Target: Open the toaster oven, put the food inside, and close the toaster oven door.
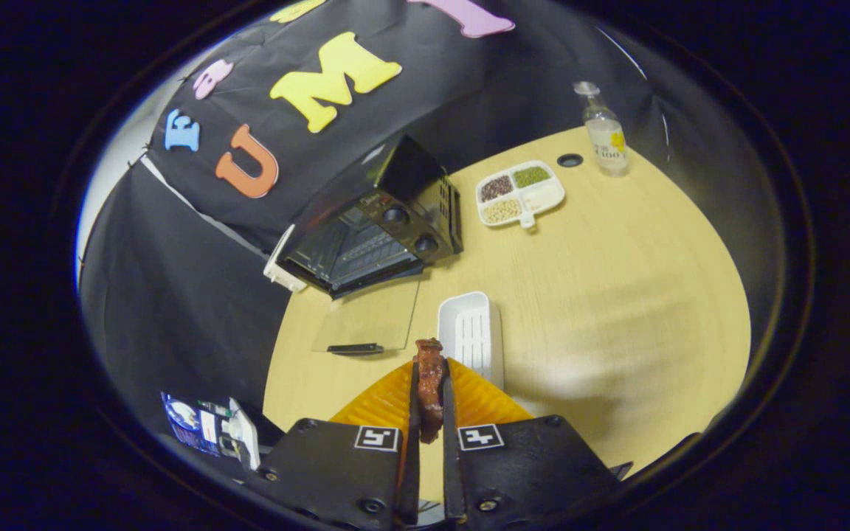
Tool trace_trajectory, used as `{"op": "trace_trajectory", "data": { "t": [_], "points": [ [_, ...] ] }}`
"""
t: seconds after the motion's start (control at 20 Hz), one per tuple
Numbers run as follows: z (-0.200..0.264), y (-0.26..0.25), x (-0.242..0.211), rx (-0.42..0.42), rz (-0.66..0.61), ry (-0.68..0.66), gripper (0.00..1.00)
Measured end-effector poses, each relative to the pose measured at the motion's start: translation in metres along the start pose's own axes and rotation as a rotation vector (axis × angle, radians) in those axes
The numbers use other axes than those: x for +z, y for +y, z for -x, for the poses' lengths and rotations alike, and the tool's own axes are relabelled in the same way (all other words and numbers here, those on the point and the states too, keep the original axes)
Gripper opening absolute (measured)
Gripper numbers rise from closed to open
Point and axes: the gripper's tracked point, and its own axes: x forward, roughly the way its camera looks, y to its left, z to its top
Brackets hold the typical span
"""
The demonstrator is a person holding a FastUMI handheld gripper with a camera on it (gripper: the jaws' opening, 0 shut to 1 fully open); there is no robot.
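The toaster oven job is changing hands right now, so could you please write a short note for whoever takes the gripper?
Gripper: shut on the piece of food, a brown meat-like piece held between both fingers above the table.
Toaster oven: beyond the fingers, its glass door already folded down open onto the table.
White tray: just ahead of the fingers, beside the door.
Done: oven opened, food picked up.
Left: place the food inside, then close the door.
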Motion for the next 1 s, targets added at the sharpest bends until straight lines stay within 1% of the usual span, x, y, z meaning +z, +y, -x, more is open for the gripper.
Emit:
{"op": "trace_trajectory", "data": {
  "t": [0.1, 0.25, 0.4, 0.55, 0.8, 1.0],
  "points": [
    [0.011, 0.032, 0.003, 0.011, -0.016, -0.068, 0.16],
    [0.013, 0.081, 0.001, 0.022, -0.032, -0.156, 0.16],
    [0.005, 0.130, -0.004, 0.061, -0.116, -0.227, 0.16],
    [-0.015, 0.167, -0.009, 0.096, -0.184, -0.263, 0.16],
    [-0.066, 0.193, 0.006, 0.117, -0.330, -0.344, 0.16],
    [-0.125, 0.182, 0.023, 0.112, -0.508, -0.428, 0.16]
  ]
}}
